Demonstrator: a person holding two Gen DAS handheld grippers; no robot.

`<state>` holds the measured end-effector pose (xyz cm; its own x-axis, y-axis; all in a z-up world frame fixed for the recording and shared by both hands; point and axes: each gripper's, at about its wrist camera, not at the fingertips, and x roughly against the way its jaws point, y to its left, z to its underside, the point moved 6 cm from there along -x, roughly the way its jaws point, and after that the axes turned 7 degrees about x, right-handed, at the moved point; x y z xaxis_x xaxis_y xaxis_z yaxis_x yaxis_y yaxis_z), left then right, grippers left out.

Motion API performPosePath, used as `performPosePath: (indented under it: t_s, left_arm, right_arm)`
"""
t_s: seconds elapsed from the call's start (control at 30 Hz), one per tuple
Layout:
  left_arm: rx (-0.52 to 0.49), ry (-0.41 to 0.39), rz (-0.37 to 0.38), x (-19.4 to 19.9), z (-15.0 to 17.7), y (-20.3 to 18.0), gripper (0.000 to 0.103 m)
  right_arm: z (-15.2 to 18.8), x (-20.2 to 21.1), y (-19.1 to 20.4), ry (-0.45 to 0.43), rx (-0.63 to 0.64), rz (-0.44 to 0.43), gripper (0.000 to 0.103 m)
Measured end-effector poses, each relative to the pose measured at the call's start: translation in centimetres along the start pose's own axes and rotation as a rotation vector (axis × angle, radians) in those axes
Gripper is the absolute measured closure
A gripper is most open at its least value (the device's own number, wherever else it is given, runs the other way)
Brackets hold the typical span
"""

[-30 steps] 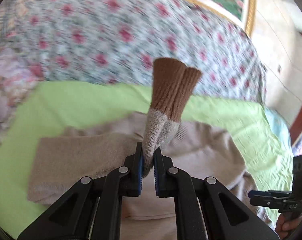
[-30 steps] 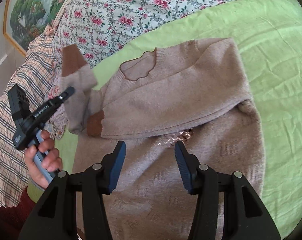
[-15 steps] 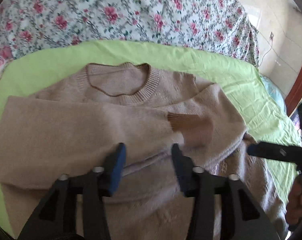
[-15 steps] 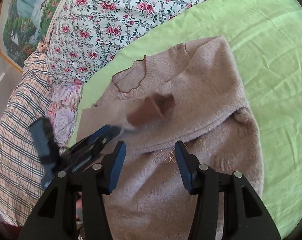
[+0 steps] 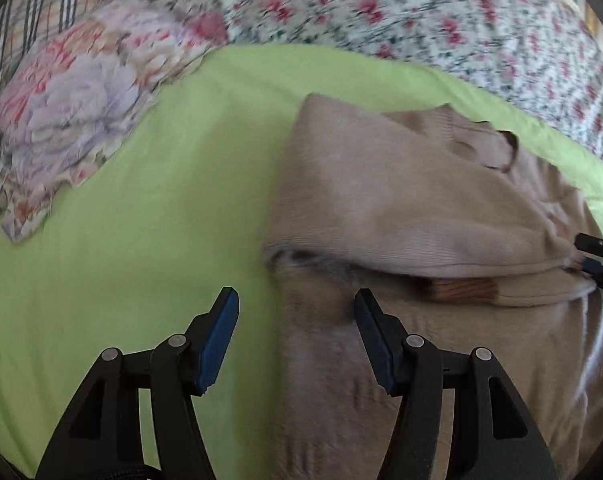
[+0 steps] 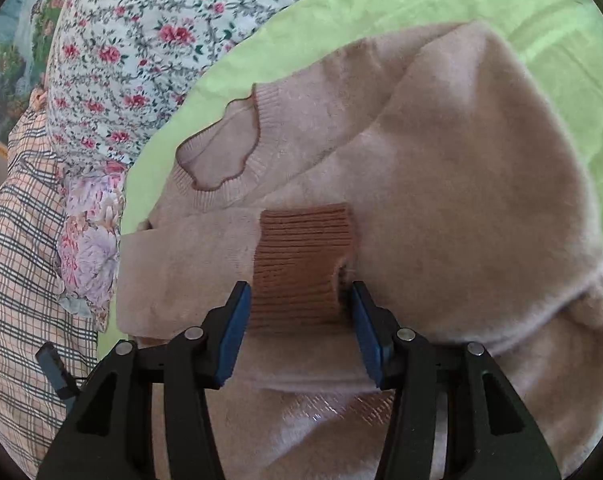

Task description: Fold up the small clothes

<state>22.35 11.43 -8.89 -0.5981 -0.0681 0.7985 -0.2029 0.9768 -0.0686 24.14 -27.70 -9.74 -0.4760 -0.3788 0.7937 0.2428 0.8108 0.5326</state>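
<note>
Sweater: we see the beige sweater [image 6: 441, 184] lying flat on the green bed sheet [image 5: 121, 260].
Done: both sleeves crossed over its chest, brown cuff [image 6: 301, 264] on top.
Left: we judge the body fold remains.
Left gripper [image 5: 293, 336]: spread wide, empty.
Right gripper [image 6: 297, 332]: parted, straddling the cuff, not clamped.
</note>
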Motion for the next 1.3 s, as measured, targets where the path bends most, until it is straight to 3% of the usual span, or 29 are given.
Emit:
performPosePath:
  t_s: [0.03, 0.2, 0.27, 0.3, 0.4, 0.53, 0.63, 0.7, 0.8, 0.87, 0.9, 1.0, 1.13, 1.3]
  left_arm:
    - [0.01, 0.014, 0.0, -0.5, -0.1, 0.3, 0.042]
    - [0.028, 0.004, -0.025, -1.8, -1.9, -0.5, 0.045]
    - [0.067, -0.004, -0.074, -1.9, -2.4, 0.1, 0.056]
    - [0.095, -0.006, -0.062, -1.8, -2.5, 0.4, 0.056]
    - [0.118, -0.009, -0.039, -1.4, -1.5, 0.4, 0.056]
    - [0.128, -0.016, -0.032, -1.1, -0.3, 0.6, 0.059]
    - [0.146, -0.028, 0.002, -0.8, -0.1, 0.8, 0.059]
    - [0.15, -0.037, 0.009, -0.9, 0.2, 0.8, 0.058]
    - [0.163, -0.053, 0.011, -0.7, 0.3, 0.9, 0.057]
    - [0.173, -0.06, 0.014, -0.7, 0.4, 0.9, 0.056]
    - [0.181, -0.066, 0.017, -0.6, 0.4, 1.0, 0.056]
    - [0.195, -0.071, 0.025, -0.7, 0.4, 1.1, 0.056]
    - [0.204, -0.074, 0.039, -0.7, 0.4, 1.1, 0.056]
    - [0.219, -0.096, 0.068, -0.5, 0.5, 1.3, 0.056]
  right_arm:
    - [-0.3, 0.3, 0.5, -0.013, 0.01, -0.02, 0.094]
    - [-2.7, 6.6, 2.9, -0.2, 0.112, -0.045, 0.094]
    - [-3.2, 8.7, 2.5, -0.248, 0.142, -0.007, 0.094]
    - [-3.3, 9.6, 1.6, -0.251, 0.157, 0.041, 0.094]
    - [-2.6, 8.7, -1.4, -0.19, 0.126, 0.107, 0.094]
    - [-0.1, 4.8, -4.5, -0.019, 0.107, 0.196, 0.094]
    - [0.4, 5.8, -4.3, -0.036, 0.083, 0.265, 0.088]
    - [-0.4, 7.5, -2.4, -0.104, 0.126, 0.293, 0.065]
    - [-2.1, 7.8, 2.9, -0.15, 0.237, 0.133, 0.038]
    - [-3.0, 6.1, 5.9, -0.111, 0.268, 0.023, 0.038]
    - [-3.6, 4.3, 8.2, -0.067, 0.285, -0.087, 0.038]
    - [-4.6, -0.9, 13.1, 0.027, 0.308, -0.269, 0.037]
    - [-6.1, -8.2, 17.9, 0.151, 0.377, -0.318, 0.037]
    - [-5.8, -16.5, 21.7, 0.421, 0.433, -0.387, 0.032]
